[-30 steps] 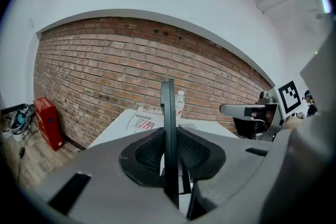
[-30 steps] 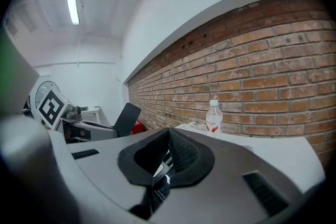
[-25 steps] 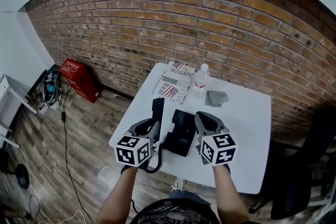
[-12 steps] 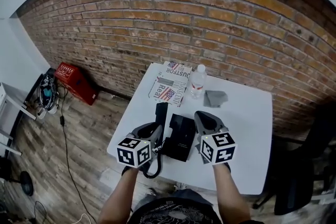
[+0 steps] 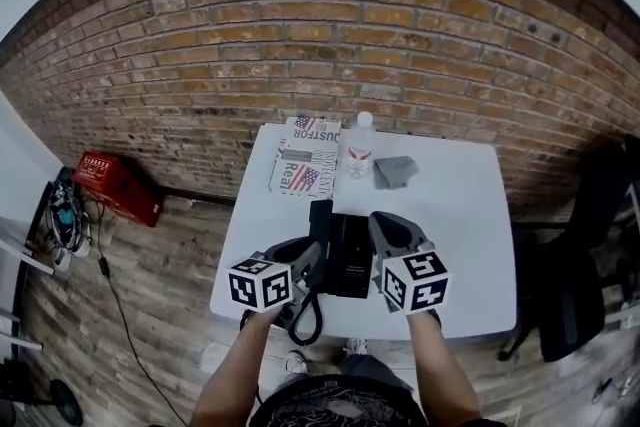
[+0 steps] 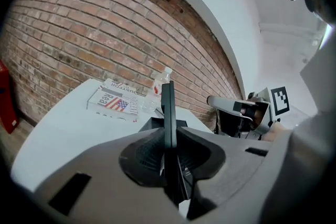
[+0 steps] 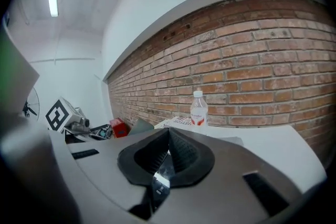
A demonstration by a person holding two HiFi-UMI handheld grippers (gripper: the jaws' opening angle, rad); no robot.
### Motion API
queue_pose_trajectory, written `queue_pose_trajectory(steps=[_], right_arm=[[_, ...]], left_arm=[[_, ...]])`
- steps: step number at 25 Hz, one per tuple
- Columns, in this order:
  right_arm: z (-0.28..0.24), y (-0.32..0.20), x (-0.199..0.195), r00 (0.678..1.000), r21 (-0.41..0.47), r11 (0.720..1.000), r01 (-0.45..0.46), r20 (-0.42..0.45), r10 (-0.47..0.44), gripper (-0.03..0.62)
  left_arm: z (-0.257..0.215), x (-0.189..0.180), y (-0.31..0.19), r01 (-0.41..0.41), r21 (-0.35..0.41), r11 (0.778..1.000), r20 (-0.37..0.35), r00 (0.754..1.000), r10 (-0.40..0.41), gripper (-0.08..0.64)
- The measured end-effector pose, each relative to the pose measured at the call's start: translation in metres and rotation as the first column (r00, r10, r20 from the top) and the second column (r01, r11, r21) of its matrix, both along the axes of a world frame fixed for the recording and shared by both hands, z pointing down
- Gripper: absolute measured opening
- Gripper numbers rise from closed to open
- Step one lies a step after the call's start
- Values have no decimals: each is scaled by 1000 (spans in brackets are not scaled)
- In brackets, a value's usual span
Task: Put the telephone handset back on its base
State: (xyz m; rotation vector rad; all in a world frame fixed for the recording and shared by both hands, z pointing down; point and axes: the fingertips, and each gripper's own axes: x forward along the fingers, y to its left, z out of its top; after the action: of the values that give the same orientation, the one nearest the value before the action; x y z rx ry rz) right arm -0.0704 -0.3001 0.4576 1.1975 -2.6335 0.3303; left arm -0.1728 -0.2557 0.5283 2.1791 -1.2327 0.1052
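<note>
The black telephone handset is clamped edge-on in my left gripper, lifted off the white table beside the left edge of the black base. In the left gripper view the jaws of that gripper are shut on the thin handset, with the base just beyond. A coiled cord hangs off the table's front edge. My right gripper hovers at the base's right side. Its jaws are shut with nothing between them.
At the back of the table lie a printed paper, a water bottle and a grey cloth. A brick wall stands behind. A red box sits on the wooden floor at left, and a black chair at right.
My left gripper has carried the handset to the right, from clear of the base to right against its left edge. The right gripper has stayed beside the base.
</note>
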Motion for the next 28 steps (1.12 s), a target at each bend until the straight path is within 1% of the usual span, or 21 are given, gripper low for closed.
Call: queue_pose_trajectory(steps=[5,8,11,15,20,25,28], right_arm=[[-2,13,-2,998,1,998,-58,-11,58,2],[-5,20,-4,997,10,997,-74,-21,74,2],[-4,24,-4,995,13,996,-93,-32,94,2],[-1,29,-1,991,9,992,-123,-42,124,2],[4,34,0,988,1,989,-146,-56,146,2],[8,38,2,984,-3,987,-158,-78,158,2],[12,38,8,982,-9,985,-170,-89,168,2]], left_arm=[[8,1,-4,-70,-22,997,-99,993,68,75],[11,2,-7,-111,-43,993,-174,979,102,74],[18,5,-4,-148,-88,985,-272,955,120,74],[32,9,0,-193,-129,973,-347,928,138,74],[37,11,-3,-237,-143,961,-442,884,152,75],[45,16,-4,-285,-149,947,-507,844,174,75],[46,18,-7,-306,-142,941,-555,812,180,74]])
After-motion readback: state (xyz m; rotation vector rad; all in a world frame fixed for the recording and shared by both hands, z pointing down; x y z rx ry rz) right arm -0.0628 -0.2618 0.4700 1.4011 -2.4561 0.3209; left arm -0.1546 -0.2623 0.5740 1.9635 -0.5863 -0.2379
